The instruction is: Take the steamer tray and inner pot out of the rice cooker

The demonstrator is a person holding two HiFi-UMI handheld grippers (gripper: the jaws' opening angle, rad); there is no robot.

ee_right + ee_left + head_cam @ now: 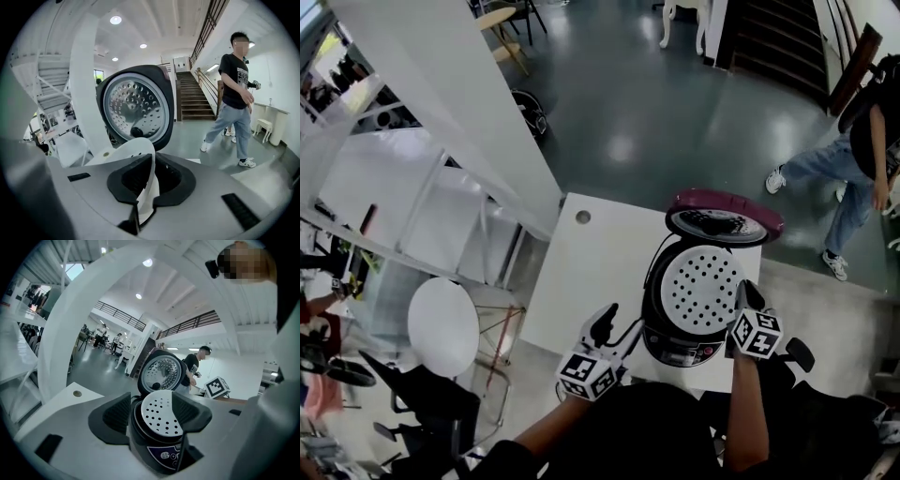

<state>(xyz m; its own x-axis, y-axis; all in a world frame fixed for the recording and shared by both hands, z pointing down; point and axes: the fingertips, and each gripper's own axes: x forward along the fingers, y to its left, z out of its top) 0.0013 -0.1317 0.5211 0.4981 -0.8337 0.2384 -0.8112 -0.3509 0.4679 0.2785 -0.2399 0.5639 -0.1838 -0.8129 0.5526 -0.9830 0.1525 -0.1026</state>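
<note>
**Operator:** How is the right gripper [151, 180] set?

**Technician:** Its jaws are clamped on the rim of the steamer tray [701, 286]. In the right gripper view, the thin white edge of the tray is pinched between the two black pads. In the head view, this gripper is seen at the right edge of the tray.

**Operator:** Where is the tray located?

**Technician:** The tray is positioned over the mouth of the rice cooker [675, 342], which stands on the white table [581, 272] near its front edge. The perforated face of the tray is turned upward. In the left gripper view, the tray is seen at a slant above the dark rim of the cooker.

**Operator:** And the inner pot?

**Technician:** The inside of the cooker is covered by the tray, so the pot cannot be made out.

**Operator:** How is the lid [724, 220] set?

**Technician:** The lid is swung fully open behind the cooker body. Its shiny perforated inner plate is shown in both gripper views.

**Operator:** What is the state of the left gripper [602, 328]?

**Technician:** Its jaws are spread apart and nothing is held. It is held just left of the cooker, above the table, and is aimed at the cooker. The cooker and tray are framed between the pads in its own view, but are not touched.

**Operator:** Is anything else recorded?

**Technician:** A person [853, 178] in jeans is seen on the grey floor beyond the table. A round hole [582, 217] is set in the far left corner of the table.
</note>
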